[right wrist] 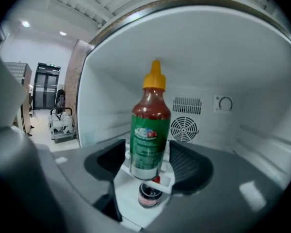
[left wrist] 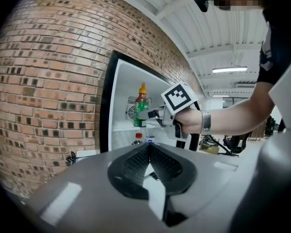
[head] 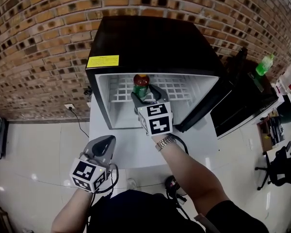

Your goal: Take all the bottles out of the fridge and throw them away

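Right claw (right wrist: 147, 142) grips the bottle (right wrist: 152, 108) by its labelled body at the fridge (head: 150, 42) mouth. Left claw (left wrist: 148, 147) is closed, empty. The bottle is probably squeezable plastic, full, slick and top-heavy, so mid-body suits.

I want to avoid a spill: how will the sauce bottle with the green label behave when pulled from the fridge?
The sauce bottle looks nearly full, so probably heavy for its size. It is tall and narrow, so likely to tip if bumped. Its smooth label may slip in the jaws of the right gripper.
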`<state>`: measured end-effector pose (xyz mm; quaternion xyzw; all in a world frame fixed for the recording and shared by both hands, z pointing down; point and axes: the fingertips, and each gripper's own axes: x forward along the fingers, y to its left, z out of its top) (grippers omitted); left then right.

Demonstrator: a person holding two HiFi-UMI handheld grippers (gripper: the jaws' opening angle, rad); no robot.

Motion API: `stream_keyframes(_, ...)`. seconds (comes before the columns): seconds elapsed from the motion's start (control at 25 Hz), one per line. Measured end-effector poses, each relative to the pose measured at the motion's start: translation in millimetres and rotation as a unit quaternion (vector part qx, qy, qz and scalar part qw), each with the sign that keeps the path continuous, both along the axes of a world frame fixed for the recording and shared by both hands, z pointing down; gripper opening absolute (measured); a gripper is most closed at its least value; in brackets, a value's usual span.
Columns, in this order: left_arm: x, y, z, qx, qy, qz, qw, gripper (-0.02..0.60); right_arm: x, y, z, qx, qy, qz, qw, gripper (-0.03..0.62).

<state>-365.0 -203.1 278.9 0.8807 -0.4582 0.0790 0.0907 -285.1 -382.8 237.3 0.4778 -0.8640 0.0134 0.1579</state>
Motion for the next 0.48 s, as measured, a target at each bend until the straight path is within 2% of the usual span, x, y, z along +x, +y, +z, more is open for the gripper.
stream_keyframes(0.48,-15.9,-2.5,7.6,-0.009,0.003,-0.012,0.9999,0.005,-8.0,-15.3,2.8,-0.008,-0.003,0.001,1.0,0.278)
